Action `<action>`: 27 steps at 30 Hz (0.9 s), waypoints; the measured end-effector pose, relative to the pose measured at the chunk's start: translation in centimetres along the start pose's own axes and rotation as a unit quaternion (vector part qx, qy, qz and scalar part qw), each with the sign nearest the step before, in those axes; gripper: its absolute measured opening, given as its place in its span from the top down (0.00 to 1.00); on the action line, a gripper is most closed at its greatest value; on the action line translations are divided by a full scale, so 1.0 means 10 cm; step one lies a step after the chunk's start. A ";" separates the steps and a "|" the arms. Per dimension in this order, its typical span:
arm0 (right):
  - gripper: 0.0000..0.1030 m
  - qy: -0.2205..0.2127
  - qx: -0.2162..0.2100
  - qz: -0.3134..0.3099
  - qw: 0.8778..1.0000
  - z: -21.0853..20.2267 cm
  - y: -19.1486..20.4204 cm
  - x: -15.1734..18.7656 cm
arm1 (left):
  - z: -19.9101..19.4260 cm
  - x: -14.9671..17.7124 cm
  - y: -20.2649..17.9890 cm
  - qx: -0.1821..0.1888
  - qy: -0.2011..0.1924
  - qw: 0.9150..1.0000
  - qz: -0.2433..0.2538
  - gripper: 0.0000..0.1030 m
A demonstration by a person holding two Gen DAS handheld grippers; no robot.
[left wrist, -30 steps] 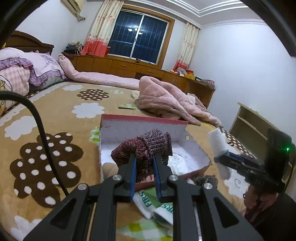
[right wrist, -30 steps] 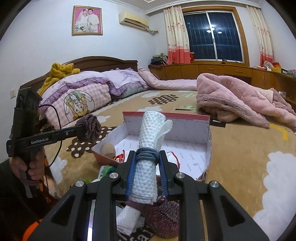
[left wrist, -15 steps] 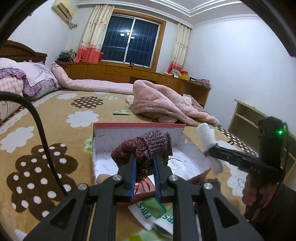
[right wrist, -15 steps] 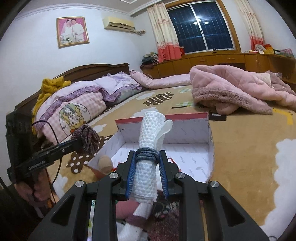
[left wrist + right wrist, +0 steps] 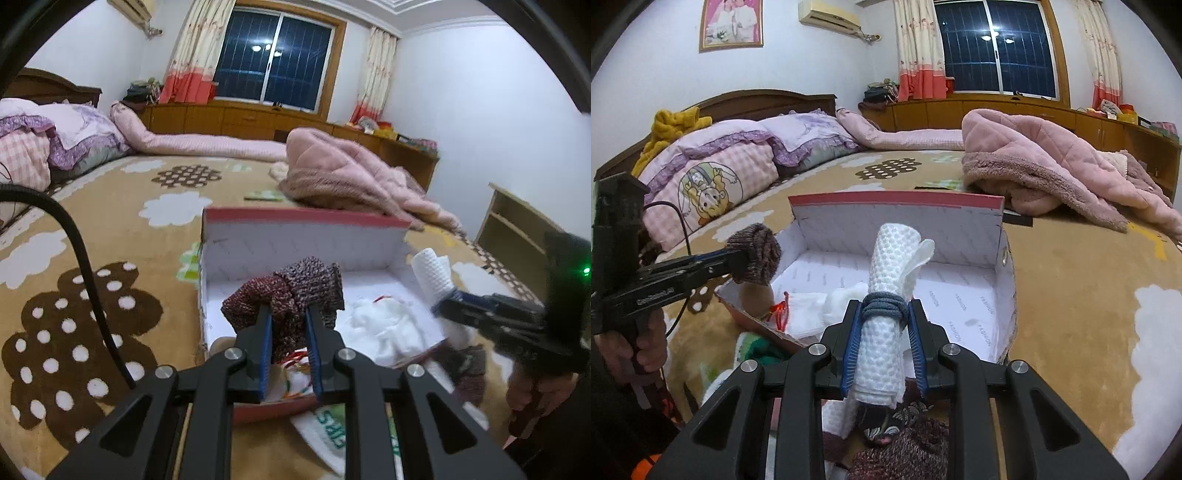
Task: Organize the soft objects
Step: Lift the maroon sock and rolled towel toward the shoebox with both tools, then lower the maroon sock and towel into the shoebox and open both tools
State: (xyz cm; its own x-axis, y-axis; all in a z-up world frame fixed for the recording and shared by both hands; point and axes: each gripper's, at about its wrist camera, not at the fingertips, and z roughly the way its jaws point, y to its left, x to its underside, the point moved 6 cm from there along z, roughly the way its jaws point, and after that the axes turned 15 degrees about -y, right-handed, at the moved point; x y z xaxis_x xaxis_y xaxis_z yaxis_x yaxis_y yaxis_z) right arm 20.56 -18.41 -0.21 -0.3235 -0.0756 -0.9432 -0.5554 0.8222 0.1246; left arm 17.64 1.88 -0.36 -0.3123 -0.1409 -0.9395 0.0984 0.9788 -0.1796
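Note:
An open white cardboard box with a red rim (image 5: 303, 216) (image 5: 897, 199) sits on the bed. My left gripper (image 5: 288, 317) is shut on a maroon knitted sock bundle (image 5: 291, 291), held over the box's near left part; it also shows in the right wrist view (image 5: 755, 253). My right gripper (image 5: 884, 314) is shut on a white rolled towel tied with a grey band (image 5: 890, 291), held over the box's near edge; it also shows in the left wrist view (image 5: 432, 275). White cloth (image 5: 380, 325) lies inside the box.
A pink fleece robe (image 5: 1045, 170) lies beyond the box. Pillows (image 5: 713, 177) lie at the headboard on the left. A green and white towel (image 5: 343, 428) and a dark knitted item (image 5: 905, 454) lie on the blanket in front of the box. A wooden shelf (image 5: 517, 229) stands at the right.
Both grippers have moved forward and lower toward the box with their loads. The box looks nearer in both views.

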 end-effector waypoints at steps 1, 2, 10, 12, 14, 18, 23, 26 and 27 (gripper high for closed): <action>0.76 0.002 0.001 -0.001 1.000 0.02 0.00 0.01 | 0.05 0.02 0.02 -0.005 0.004 1.000 0.003 0.83; 0.76 0.003 0.002 -0.002 1.000 0.04 0.01 0.03 | 0.09 0.05 0.03 -0.009 0.008 1.000 0.006 0.83; 0.76 0.006 0.008 -0.012 1.000 0.18 0.04 0.07 | 0.34 0.18 0.07 -0.014 0.035 0.999 -0.002 0.83; 0.76 0.006 0.009 -0.016 1.000 0.21 0.06 0.07 | 0.40 0.21 0.06 -0.013 0.040 0.999 -0.005 0.83; 0.76 0.009 0.010 -0.018 1.000 0.25 0.06 0.07 | 0.44 0.26 0.03 -0.015 0.043 0.999 0.006 0.83; 0.76 0.036 0.005 -0.031 0.999 0.40 0.09 0.10 | 0.45 0.32 -0.06 -0.032 0.034 0.998 0.050 0.83; 0.76 0.079 0.008 -0.022 0.997 0.60 0.06 0.16 | 0.44 0.33 -0.08 -0.025 0.029 0.998 0.052 0.83; 0.75 0.099 0.006 -0.019 0.995 0.68 0.04 0.24 | 0.44 0.34 -0.09 -0.026 0.029 0.998 0.057 0.82; 0.75 0.100 0.006 -0.021 0.995 0.69 0.05 0.24 | 0.45 0.35 -0.10 -0.027 0.029 0.997 0.060 0.82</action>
State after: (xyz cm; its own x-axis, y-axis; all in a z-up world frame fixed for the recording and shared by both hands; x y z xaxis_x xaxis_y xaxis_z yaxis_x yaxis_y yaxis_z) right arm 24.79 -14.29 -4.57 -0.4471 -0.2204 -0.8669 -0.5628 0.8226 0.0811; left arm 20.69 -0.28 -4.75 -0.3557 -0.0152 -0.9345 0.0887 0.9948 -0.0499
